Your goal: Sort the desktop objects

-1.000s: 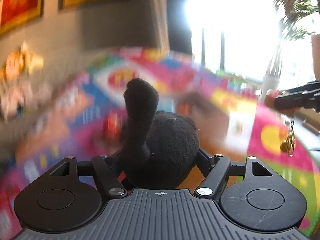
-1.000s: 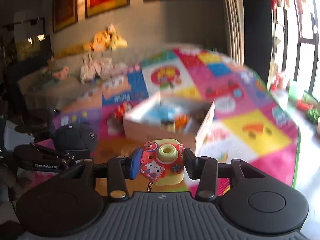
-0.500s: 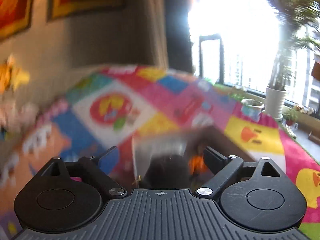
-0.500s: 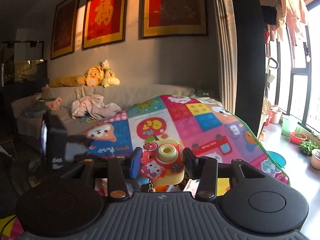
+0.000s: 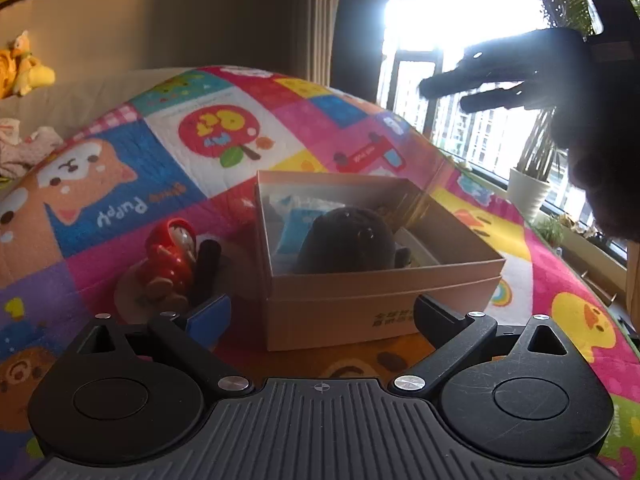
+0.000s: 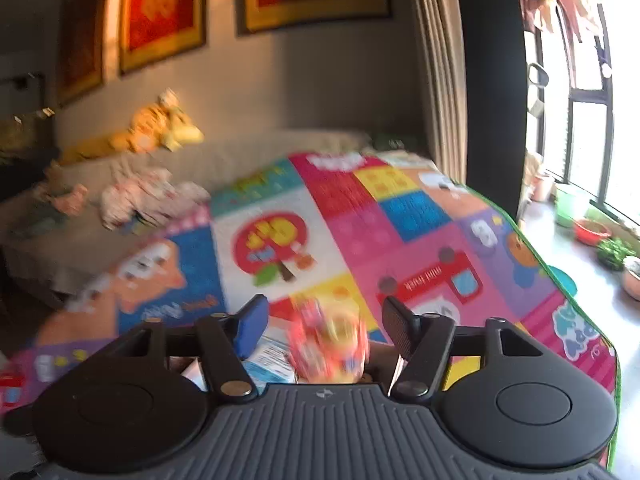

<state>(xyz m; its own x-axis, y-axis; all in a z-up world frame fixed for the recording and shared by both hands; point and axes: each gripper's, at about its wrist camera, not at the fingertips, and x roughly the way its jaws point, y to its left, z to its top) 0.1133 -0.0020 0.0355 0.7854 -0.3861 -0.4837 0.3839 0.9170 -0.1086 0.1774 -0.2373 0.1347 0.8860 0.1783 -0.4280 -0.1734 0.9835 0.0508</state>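
Released since before, the black plush (image 5: 344, 240) lies in the box (image 5: 380, 300) beyond spread left fingers (image 5: 208, 316); right fingers (image 6: 252, 324) opening, blurred toy camera (image 6: 328, 344) seemingly loose.

The left claw (image 5: 322, 316) has just been opening and is empty; the black plush toy (image 5: 346, 242) it held now sits inside the box (image 5: 384, 280). The right claw (image 6: 324, 322) has just been opening too, its pads clear of the blurred toy camera (image 6: 328, 346).
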